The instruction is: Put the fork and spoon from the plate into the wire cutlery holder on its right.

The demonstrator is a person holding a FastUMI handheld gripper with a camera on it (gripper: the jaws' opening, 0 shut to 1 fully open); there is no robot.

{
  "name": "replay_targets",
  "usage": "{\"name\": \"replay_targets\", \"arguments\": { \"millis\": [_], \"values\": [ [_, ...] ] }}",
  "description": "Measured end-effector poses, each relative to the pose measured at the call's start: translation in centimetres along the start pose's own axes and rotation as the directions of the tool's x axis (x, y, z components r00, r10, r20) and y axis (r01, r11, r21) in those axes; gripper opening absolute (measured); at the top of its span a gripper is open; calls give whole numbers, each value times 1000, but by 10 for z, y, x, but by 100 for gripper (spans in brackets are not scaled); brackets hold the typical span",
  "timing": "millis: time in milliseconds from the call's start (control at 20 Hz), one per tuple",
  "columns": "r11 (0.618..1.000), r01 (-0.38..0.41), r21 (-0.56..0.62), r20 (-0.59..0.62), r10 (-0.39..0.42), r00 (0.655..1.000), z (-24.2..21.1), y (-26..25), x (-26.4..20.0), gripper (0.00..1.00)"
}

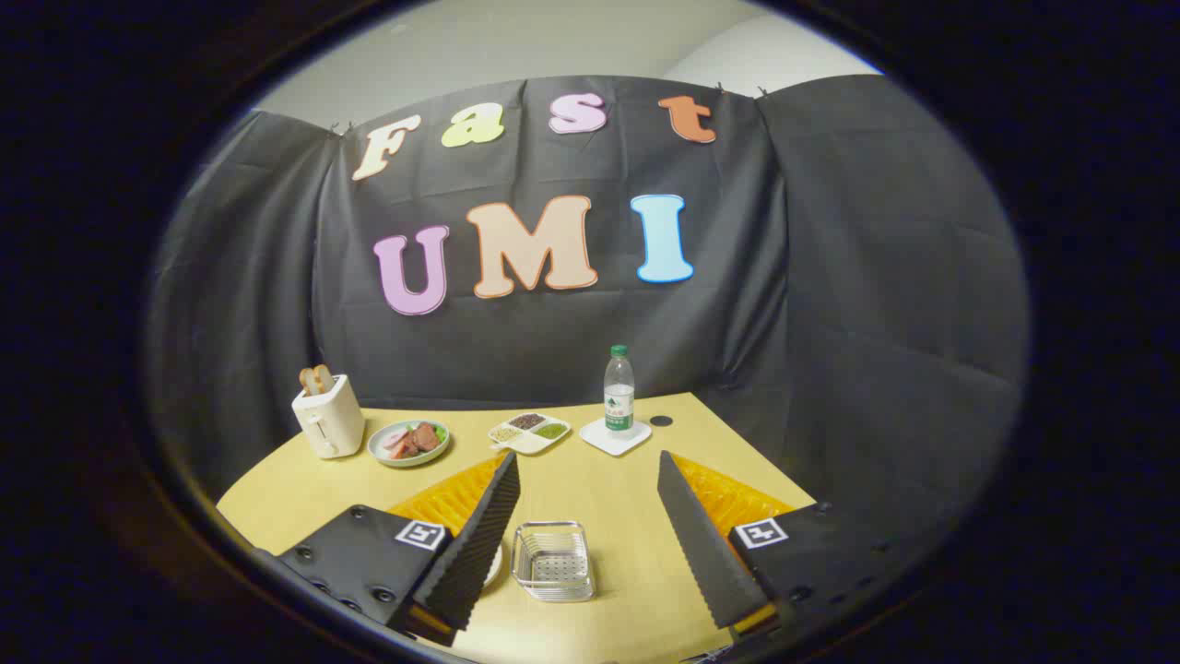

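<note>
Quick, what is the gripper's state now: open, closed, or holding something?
Gripper: open, holding nothing; the wire cutlery holder sits on the table between its fingers, untouched.

Black-draped booth, wooden table [627,480]

I see the wire cutlery holder [553,560] on the table [608,489] between my spread fingers. At eleven o'clock beyond stands the toaster [327,417], then food plate [408,443], divided tray [529,432], and bottle [619,390] at one o'clock.
</note>
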State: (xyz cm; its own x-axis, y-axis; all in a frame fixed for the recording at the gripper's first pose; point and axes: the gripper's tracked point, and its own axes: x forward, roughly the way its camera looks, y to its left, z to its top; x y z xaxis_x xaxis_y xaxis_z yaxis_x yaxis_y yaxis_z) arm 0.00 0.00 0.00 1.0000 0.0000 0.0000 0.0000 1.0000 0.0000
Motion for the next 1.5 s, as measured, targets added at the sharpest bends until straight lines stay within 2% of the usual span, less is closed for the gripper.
{"name": "replay_targets", "arguments": {
  "millis": [300, 950, 1300, 1500],
  "values": [
    [1000, -10, -10, -17, 10, 1000, -5, 3, 0, 97],
    [996, -90, -17, -67, 88, 994, -24, 34, 4, 97],
    [977, -213, -20, -122, 209, 970, -44, 63, -1, 97],
    [943, -330, -26, -199, 319, 927, -68, 90, -9, 97]
  ]
}}
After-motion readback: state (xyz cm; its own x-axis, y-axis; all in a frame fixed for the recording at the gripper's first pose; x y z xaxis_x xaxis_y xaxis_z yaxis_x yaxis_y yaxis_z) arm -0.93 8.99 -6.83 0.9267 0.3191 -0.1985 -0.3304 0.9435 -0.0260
